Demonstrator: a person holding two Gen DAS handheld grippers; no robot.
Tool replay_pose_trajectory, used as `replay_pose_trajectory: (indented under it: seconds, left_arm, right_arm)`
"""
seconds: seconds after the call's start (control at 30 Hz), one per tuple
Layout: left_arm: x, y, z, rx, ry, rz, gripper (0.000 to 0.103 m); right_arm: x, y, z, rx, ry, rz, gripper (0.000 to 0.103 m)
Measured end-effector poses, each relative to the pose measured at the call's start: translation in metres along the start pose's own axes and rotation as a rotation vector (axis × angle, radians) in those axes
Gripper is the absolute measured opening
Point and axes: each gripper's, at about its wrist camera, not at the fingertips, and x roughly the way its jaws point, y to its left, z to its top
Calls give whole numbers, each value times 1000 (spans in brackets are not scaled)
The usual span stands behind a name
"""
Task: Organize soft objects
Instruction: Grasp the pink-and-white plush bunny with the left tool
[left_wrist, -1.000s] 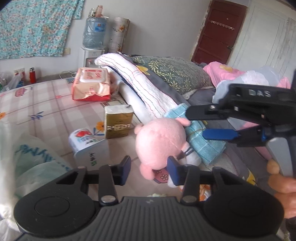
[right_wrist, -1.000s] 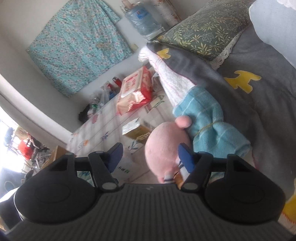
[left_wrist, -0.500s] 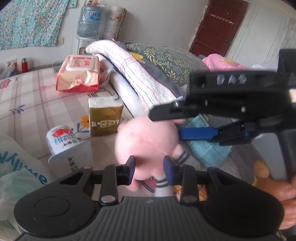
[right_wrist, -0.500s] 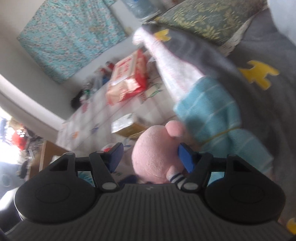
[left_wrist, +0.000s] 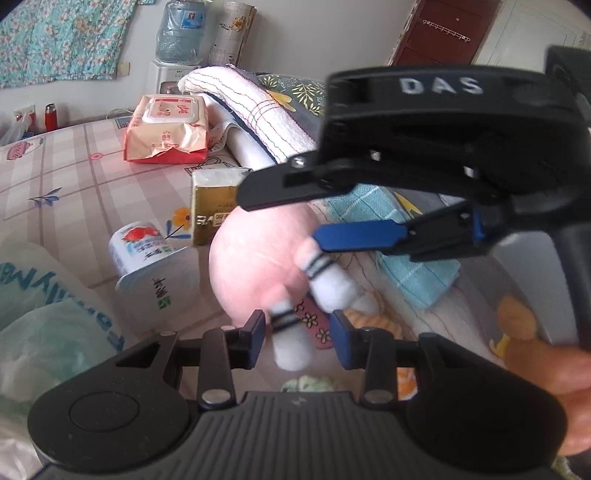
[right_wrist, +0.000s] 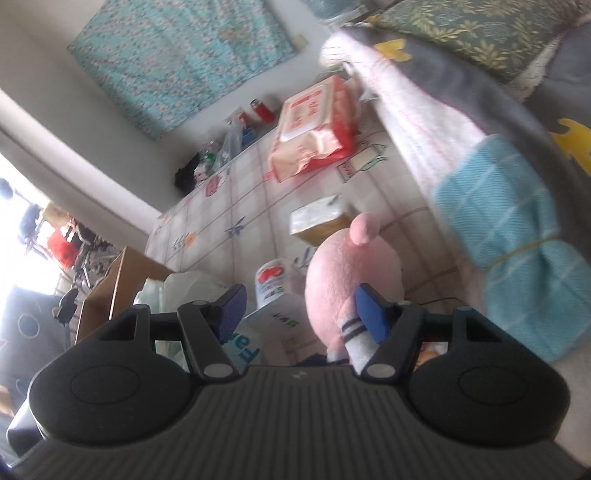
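1. Left wrist view: our left gripper has just been opening its jaws a little. A white striped leg of the pink plush toy hangs between the blue fingers, which do not press on it.
2. Our right gripper reaches in from the right, one black finger over the toy's top, one blue finger against its side. We cannot tell from here whether it grips.
3. The toy sits on the checked bed sheet, just in front of a gold tissue pack and beside a tipped white cup. A folded blue towel lies to its right, a wet wipes pack farther back.
4. Right wrist view: the right gripper stands open. The toy rests against its right finger only; the left finger is clear. The blue towel lies to the right.
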Motion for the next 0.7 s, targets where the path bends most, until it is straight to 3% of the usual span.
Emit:
replay_pose_trajectory:
  seconds: [0.2, 0.57, 0.7]
  left_arm:
    - [-26, 11, -8, -15, 6, 26, 45]
    - [-65, 37, -19, -65, -21, 93, 55]
    - [-67, 46, -15, -87, -32, 114, 59]
  right_arm:
    - [10, 19, -4, -25, 25, 46, 66]
    - [52, 42, -20, 63, 200, 289, 67]
    - [43, 41, -15, 92, 174, 341, 67]
